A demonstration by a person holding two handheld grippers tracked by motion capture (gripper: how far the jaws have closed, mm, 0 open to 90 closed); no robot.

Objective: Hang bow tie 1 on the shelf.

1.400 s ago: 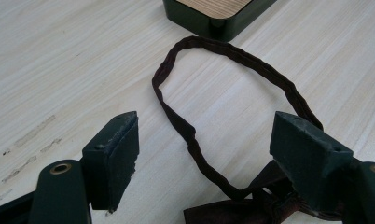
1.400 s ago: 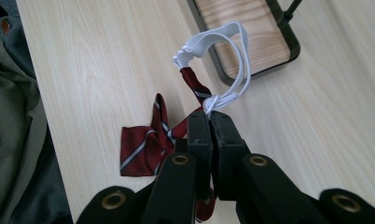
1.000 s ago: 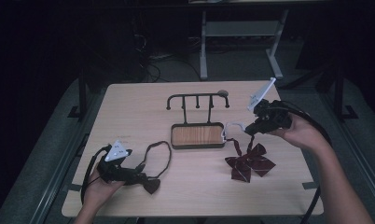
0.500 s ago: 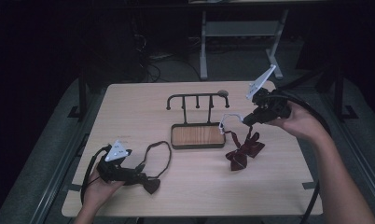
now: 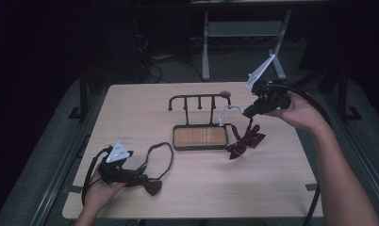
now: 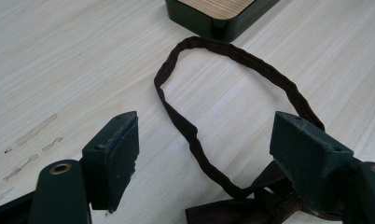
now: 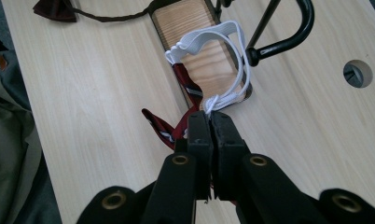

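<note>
Count on my table (image 5: 131, 108): two bow ties, one rack, two grippers; both bow ties are off the rack's pegs.

The dark red bow tie (image 5: 244, 141) hangs from my right gripper (image 5: 246, 112); its tips rest on the table just beside the rack's right end; its white elastic loop (image 7: 213, 42) is pinched between the closed jaws — in the right gripper view the pads meet on the white strap, the loop arching over the wooden base toward a black hook (image 7: 288, 28).

The dark brown bow tie (image 5: 152, 187) lies flat near the table's front edge; its brown strap (image 6: 223, 116) forms an open loop running back toward the rack; my left gripper (image 5: 143, 181) rests on the table with its jaws spread wide, one either side of the strap — the right pad sits over the bow's knot, though I cannot tell whether it touches.

The rack (image 5: 199, 136) has a wood-topped tray base and a black bar with hooks; the tray is bare.

One round hole (image 7: 358, 72) in the tabletop lies beyond the rack.
</note>
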